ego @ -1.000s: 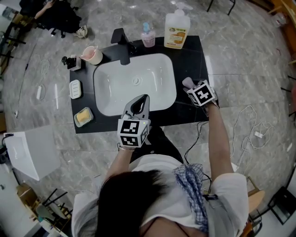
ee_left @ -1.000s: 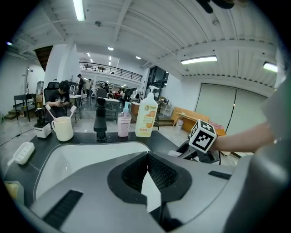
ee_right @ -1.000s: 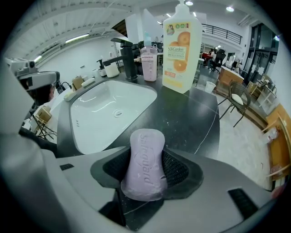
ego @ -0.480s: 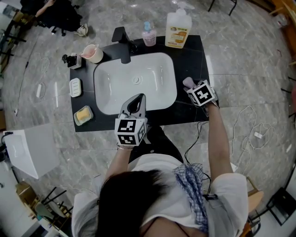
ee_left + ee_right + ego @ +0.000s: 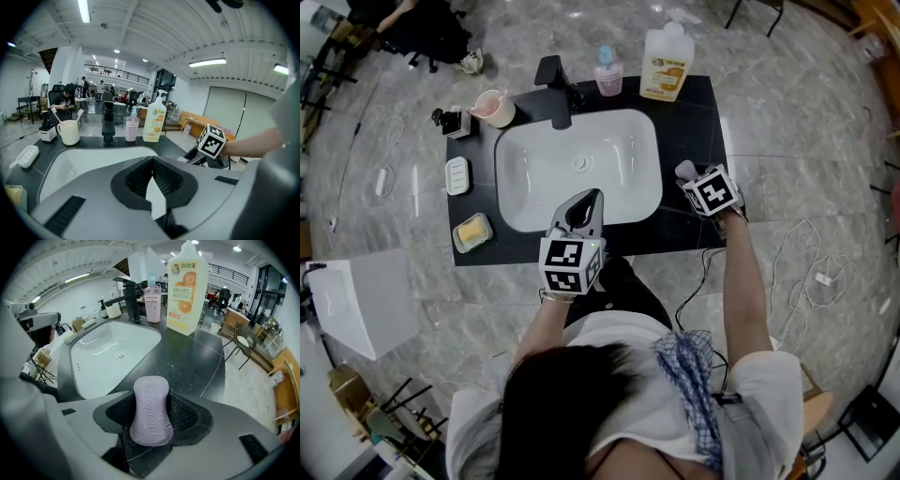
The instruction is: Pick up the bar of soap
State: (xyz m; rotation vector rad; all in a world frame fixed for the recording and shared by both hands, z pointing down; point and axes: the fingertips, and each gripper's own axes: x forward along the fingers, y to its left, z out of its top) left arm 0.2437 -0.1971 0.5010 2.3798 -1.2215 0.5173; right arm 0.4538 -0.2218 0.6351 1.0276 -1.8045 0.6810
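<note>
At the far left of the dark counter (image 5: 694, 112) a white soap dish (image 5: 457, 175) is lying, with a yellow block in a small tray (image 5: 472, 232) nearer the person and a cup (image 5: 494, 109) holding toothbrushes standing farther back. A black faucet (image 5: 555, 84) is rising behind the white basin (image 5: 525, 178). The left gripper (image 5: 592, 195) is hovering over the basin's near edge with its jaws pressed together at the tips and nothing between them. Behind the basin a pink bottle (image 5: 607, 73) and a larger orange-labelled bottle (image 5: 667, 64) are standing upright. To the right of the basin, the right gripper (image 5: 689, 178) is pointing steeply down at the counter, its jaws pinching the lilac bar of soap (image 5: 150, 411) by its long sides, the bar's far end sticking out beyond the pads.
</note>
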